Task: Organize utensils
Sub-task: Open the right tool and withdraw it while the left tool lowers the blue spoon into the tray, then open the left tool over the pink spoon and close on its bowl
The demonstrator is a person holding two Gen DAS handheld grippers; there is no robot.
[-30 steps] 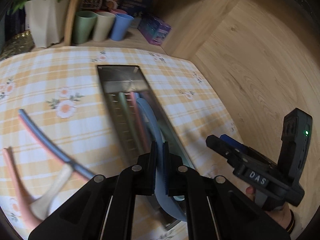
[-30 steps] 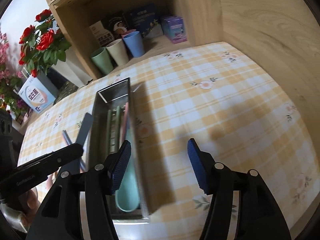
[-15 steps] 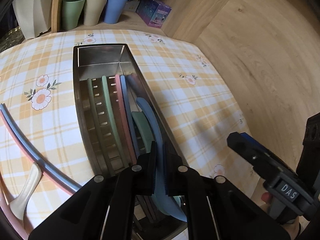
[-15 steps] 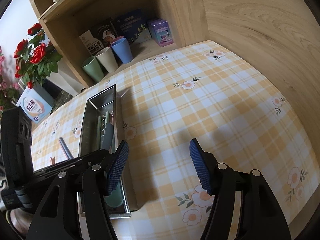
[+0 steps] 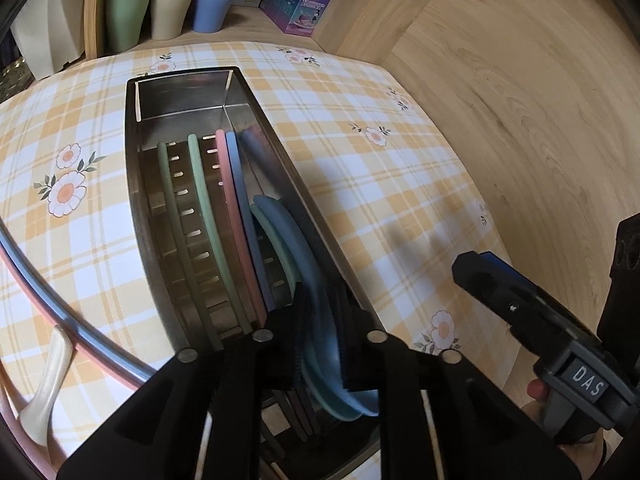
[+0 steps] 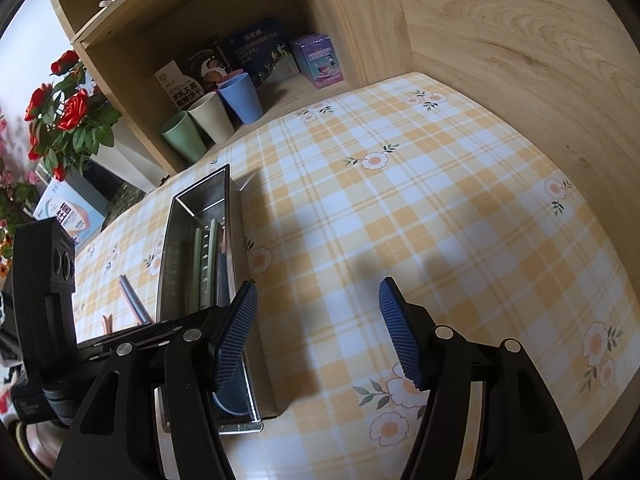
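Note:
A long steel tray (image 5: 176, 92) lies on the checked cloth and holds green (image 5: 200, 188), pink (image 5: 229, 184) and blue chopsticks and a green spoon (image 5: 262, 220). A blue spoon (image 5: 296, 236) lies over that green spoon, its handle blurred between the pads of my left gripper (image 5: 320, 332). The left jaws are opening and a gap shows beside the handle. My right gripper (image 6: 316, 320) stands open and holds nothing, over bare cloth to the right of the tray (image 6: 236, 216). To the tray's left, a blue and a pink chopstick (image 5: 36, 276) and a cream spoon (image 5: 44, 384) lie on the cloth.
Green (image 5: 126, 16), cream and blue cups and a purple box (image 5: 298, 4) stand in the wooden shelf behind the table. A wooden wall (image 5: 520, 120) closes the right side. Red flowers (image 6: 64, 116) stand at the far left.
My left gripper came forward and down over the tray with the blue spoon, then its jaws parted around the handle. The right gripper stayed where it was, open.

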